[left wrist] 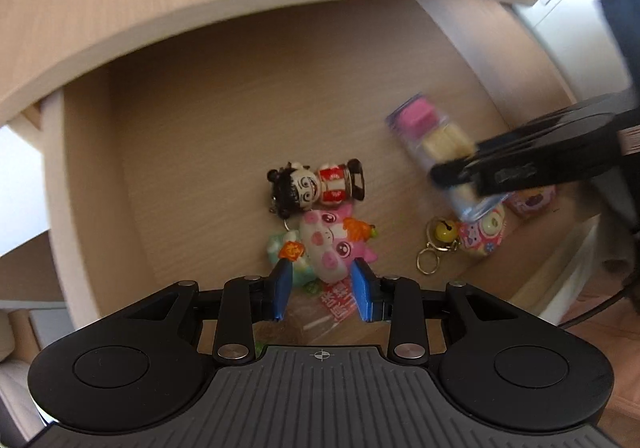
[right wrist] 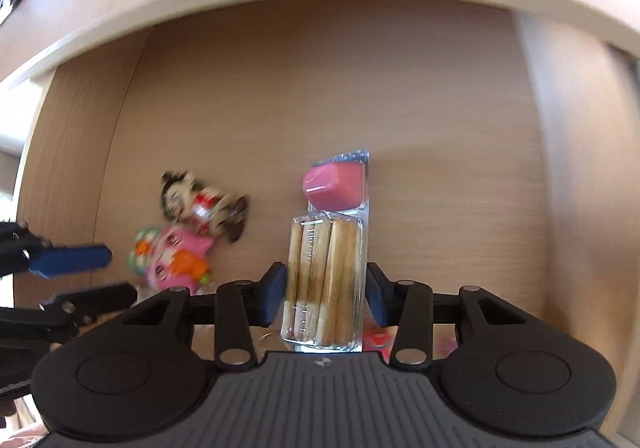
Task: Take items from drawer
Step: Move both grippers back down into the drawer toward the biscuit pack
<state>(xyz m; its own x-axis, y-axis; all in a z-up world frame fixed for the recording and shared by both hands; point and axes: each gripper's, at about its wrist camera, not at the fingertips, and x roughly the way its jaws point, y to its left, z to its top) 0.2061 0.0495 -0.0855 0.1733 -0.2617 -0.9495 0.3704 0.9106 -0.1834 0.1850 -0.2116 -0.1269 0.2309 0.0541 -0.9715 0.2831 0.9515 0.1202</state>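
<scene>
The open wooden drawer (left wrist: 224, 116) holds small toys. A clear snack pack (right wrist: 325, 248) of biscuit sticks with a pink dip cup stands between the blue pads of my right gripper (right wrist: 326, 288), which is shut on it. In the left wrist view that snack pack (left wrist: 432, 136) shows blurred at the right, in the right gripper (left wrist: 452, 174). My left gripper (left wrist: 321, 290) is open, its fingers on either side of the near end of a pink pig toy (left wrist: 332, 244). A dark-haired doll in red and white (left wrist: 316, 188) lies just beyond the pig.
A yellow bell on a key ring (left wrist: 440, 238) and small pink patterned packets (left wrist: 486, 232) lie at the drawer's right front. A clear wrapper with red print (left wrist: 336, 302) sits under my left fingers. The desk top's edge (left wrist: 200, 20) overhangs the drawer's back.
</scene>
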